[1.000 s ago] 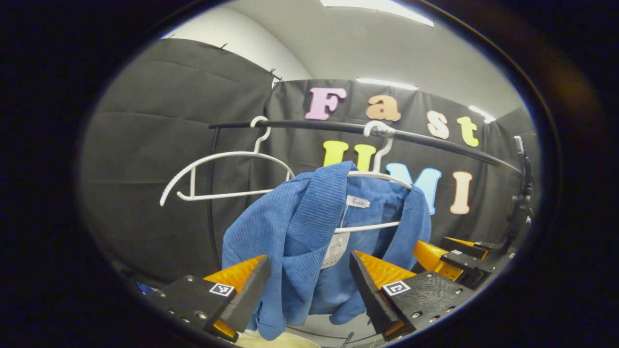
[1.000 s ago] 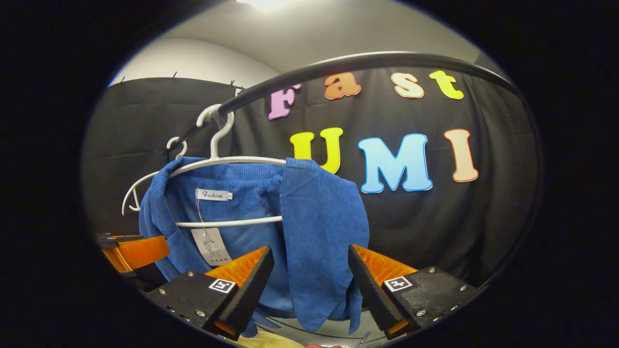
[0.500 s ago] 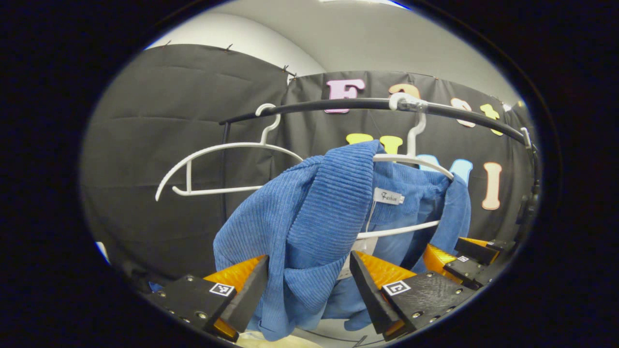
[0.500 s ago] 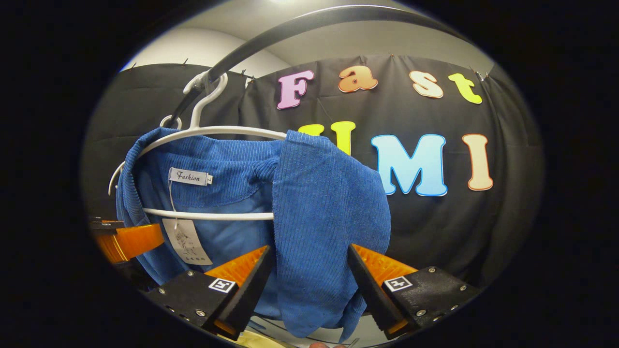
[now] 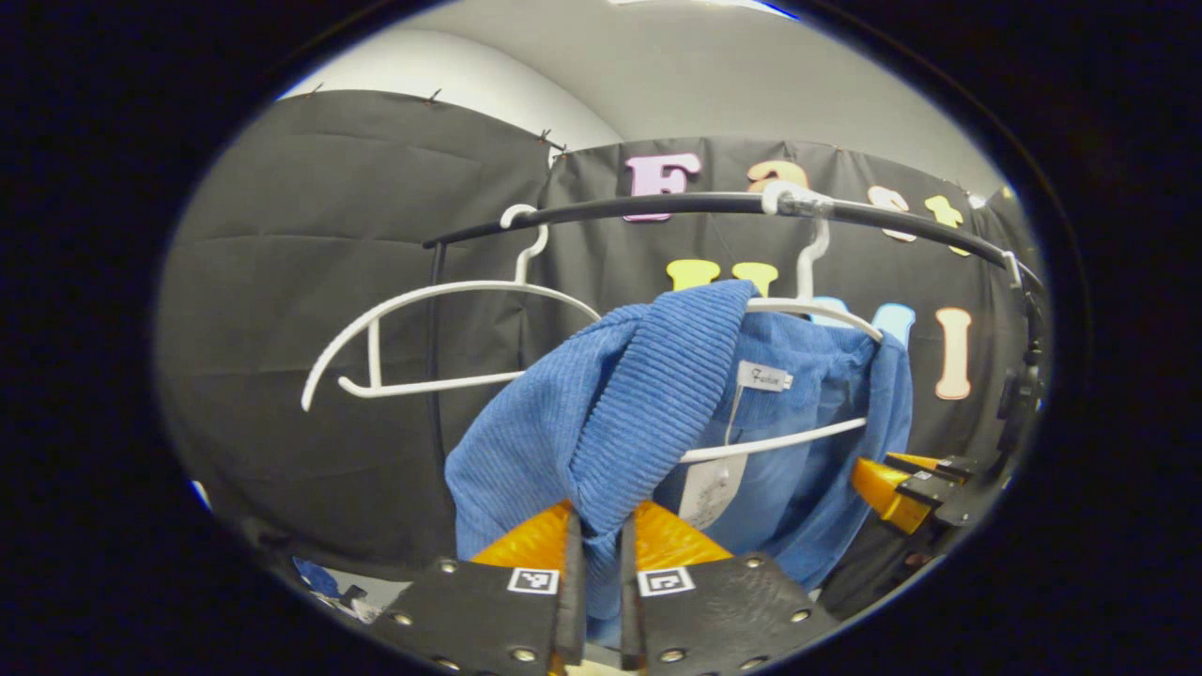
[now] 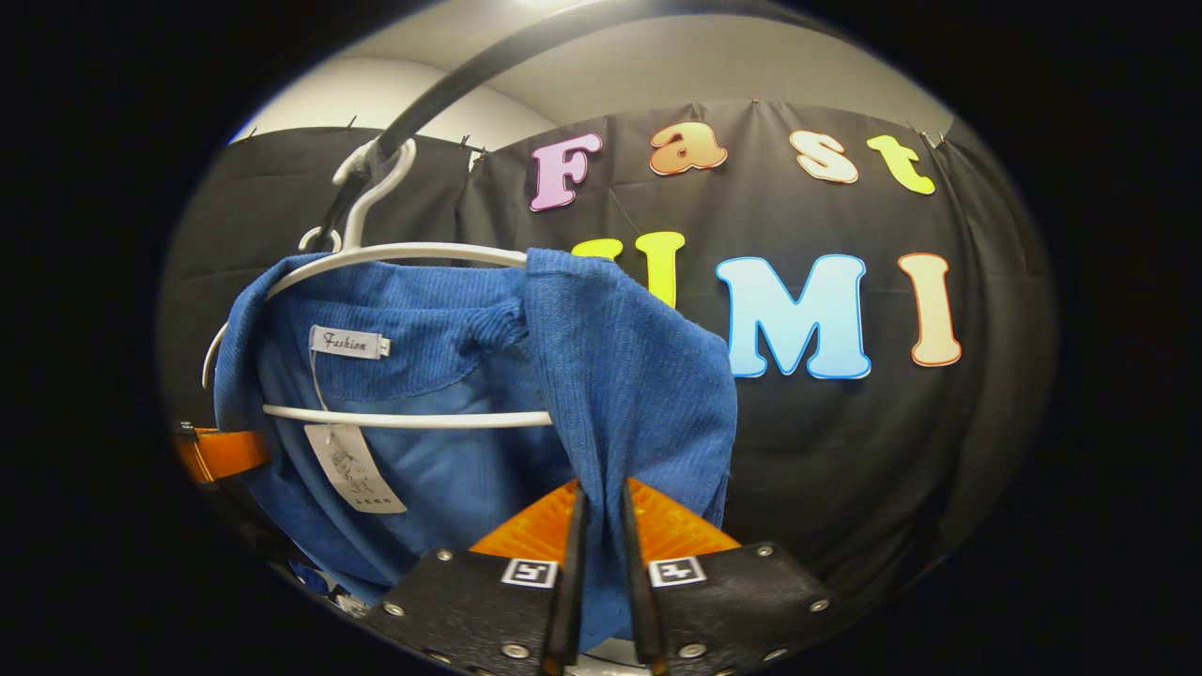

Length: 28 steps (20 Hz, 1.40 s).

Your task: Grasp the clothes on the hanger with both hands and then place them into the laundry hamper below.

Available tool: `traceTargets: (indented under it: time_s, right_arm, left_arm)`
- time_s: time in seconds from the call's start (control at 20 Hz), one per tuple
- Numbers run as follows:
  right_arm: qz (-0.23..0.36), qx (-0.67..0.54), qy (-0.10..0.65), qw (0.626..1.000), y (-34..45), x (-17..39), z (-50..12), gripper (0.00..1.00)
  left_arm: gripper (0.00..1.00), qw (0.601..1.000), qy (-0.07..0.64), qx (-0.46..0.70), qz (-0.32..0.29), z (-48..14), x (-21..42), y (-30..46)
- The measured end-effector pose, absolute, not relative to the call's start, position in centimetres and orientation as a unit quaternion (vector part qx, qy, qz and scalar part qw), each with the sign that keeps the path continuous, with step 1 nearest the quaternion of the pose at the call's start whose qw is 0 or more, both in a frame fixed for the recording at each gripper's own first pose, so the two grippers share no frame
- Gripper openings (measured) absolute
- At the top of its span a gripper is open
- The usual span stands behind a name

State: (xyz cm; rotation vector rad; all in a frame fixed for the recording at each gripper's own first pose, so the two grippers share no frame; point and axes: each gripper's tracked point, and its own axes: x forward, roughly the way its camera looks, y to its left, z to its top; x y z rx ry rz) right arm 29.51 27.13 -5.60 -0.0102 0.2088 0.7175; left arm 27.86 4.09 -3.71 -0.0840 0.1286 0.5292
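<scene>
Two grippers pinching one blue shirt [image 5: 601,413], left gripper [image 5: 601,563] fingers clamped on one shoulder fold, right gripper [image 6: 601,554] likewise (opposite shoulder), white hanger [image 6: 404,253] on black rail [image 5: 657,205].

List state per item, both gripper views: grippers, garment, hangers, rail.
Left gripper: shut on the blue corduroy garment's front edge.
Right gripper: shut on the garment's other front edge.
Blue corduroy garment: draped on a hanger, off neither shoulder.
White plastic hanger carrying it: hooked on the rail.
Second white plastic hanger: bare, hooked on the rail.
Black curved rail: carrying both hangers.
</scene>
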Motion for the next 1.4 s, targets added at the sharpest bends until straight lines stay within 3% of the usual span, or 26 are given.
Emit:
traceTargets:
  time_s: [0.05,0.2,0.85,1.4]
  right_arm:
    - [0.357,0.008,0.105,0.928,27.3,29.6,-5.4,0.12]
    - [0.379,0.049,0.132,0.915,27.4,29.4,-5.5,0.0]
    - [0.395,0.075,0.119,0.908,26.1,28.7,-4.3,0.0]
    - [0.312,0.134,0.07,0.938,22.4,33.4,-1.9,0.0]
  left_arm:
    - [0.04,0.963,0.063,-0.053,0.256,-3.9,28.2,3.6]
    - [0.03,0.967,0.046,-0.08,0.237,-3.5,28.4,2.9]
    - [0.01,0.974,0.005,-0.08,0.213,0.3,23.6,1.0]
    - [0.0,0.969,-0.059,-0.047,0.237,7.4,19.1,4.8]
